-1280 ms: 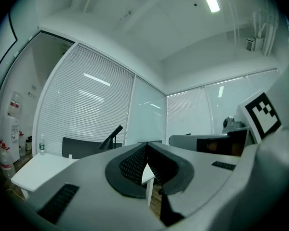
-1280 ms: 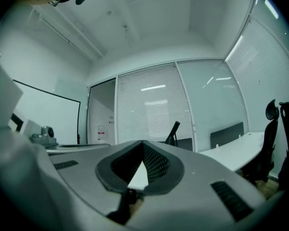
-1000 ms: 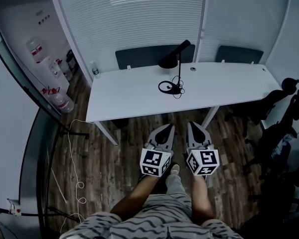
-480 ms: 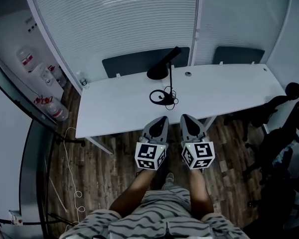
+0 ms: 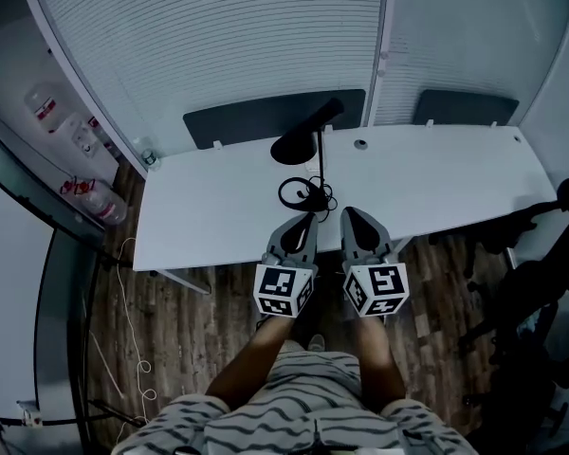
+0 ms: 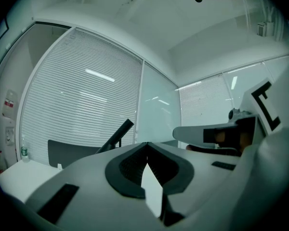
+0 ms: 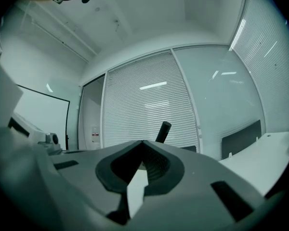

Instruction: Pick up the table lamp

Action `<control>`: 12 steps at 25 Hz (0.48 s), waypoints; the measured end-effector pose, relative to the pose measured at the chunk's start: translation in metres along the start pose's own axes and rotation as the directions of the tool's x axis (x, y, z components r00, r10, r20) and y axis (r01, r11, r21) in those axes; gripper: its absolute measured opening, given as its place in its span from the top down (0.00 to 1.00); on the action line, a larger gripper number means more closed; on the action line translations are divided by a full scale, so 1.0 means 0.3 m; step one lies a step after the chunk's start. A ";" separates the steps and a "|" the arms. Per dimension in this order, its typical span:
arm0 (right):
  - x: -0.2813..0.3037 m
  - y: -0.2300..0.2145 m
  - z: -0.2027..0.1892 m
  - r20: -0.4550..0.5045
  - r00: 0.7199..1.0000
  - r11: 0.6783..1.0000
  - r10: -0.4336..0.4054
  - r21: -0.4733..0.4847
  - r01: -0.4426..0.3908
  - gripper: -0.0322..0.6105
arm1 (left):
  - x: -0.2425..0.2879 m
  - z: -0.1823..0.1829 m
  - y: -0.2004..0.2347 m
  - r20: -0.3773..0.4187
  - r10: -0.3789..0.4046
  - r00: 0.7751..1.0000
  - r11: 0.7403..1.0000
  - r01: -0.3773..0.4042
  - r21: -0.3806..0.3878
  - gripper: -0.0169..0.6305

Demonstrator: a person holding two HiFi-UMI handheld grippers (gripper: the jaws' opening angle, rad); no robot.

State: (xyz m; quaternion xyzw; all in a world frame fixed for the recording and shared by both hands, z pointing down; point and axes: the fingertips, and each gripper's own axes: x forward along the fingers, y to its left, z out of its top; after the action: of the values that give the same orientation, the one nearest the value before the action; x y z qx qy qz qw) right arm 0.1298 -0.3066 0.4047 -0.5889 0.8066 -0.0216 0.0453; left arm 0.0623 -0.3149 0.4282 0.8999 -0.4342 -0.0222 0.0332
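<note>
table lamp [image 5: 294,146] is seen at frame centre on worktop [image 5: 209,221], just above left tongs [image 5: 308,219] and right tongs [image 5: 352,214]. both are closed, empty; one should be opened before the stem is clamped.

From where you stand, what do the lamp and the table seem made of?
The table lamp looks matte black with a thin rigid stem, probably painted metal, possibly plastic. The table has a smooth white top without grain, likely laminate.
</note>
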 end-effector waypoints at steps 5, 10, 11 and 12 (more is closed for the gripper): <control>0.099 -0.042 -0.027 -0.026 1.000 1.000 0.011 0.004 -0.011 0.93 | 0.093 -0.014 0.051 -0.017 0.006 1.000 1.000 -0.006 -0.017 0.96; 0.178 -0.098 -0.038 -0.030 1.000 1.000 -0.001 -0.001 0.001 0.93 | 0.199 -0.035 0.095 -0.035 -0.007 0.999 1.000 0.007 -0.009 0.96; 0.195 -0.109 -0.038 -0.030 1.000 1.000 -0.004 -0.004 0.003 0.93 | 0.222 -0.037 0.108 -0.036 -0.009 0.999 1.000 0.008 -0.008 0.96; 0.214 -0.118 -0.036 -0.028 1.000 1.000 -0.006 -0.008 0.006 0.93 | 0.246 -0.036 0.123 -0.035 -0.009 0.999 1.000 0.009 -0.007 0.96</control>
State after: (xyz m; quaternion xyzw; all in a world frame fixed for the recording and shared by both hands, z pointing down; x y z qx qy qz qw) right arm 0.1429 -0.3786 0.4154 -0.5911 0.8056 -0.0268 0.0314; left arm 0.0801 -0.3953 0.4410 0.9020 -0.4294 -0.0081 0.0436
